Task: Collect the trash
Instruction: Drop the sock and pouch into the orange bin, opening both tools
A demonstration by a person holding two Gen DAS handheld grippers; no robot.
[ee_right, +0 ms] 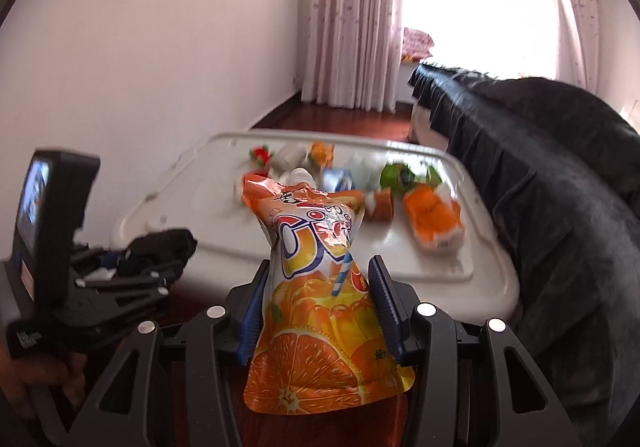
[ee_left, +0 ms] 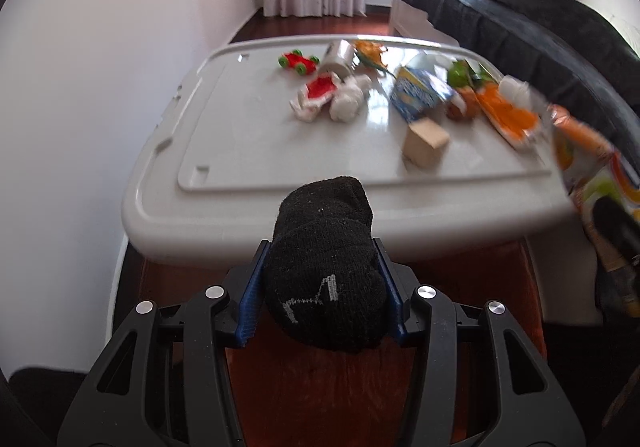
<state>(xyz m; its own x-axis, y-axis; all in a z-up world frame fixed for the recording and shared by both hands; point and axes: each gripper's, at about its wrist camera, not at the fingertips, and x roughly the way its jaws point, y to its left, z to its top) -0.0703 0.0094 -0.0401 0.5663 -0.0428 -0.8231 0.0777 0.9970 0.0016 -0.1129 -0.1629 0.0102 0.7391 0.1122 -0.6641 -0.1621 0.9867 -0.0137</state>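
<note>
Both jaws are clamped, left gripper [ee_left: 322, 279] squeezing a balled black knit sock [ee_left: 324, 267], right gripper [ee_right: 320, 303] pinching a crumpled orange juice pouch [ee_right: 316, 287], apparently to carry them off the near edge of the grey plastic lid [ee_left: 248, 167].

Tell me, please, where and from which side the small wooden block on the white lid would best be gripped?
Grip the wooden block across its two flat side faces, coming down from above. It stands alone on the white lid, clear of the blue carton behind it, so fingers probably fit on both sides. Both grippers are full now: the left gripper holds a black sock, the right gripper an orange drink pouch.
</note>
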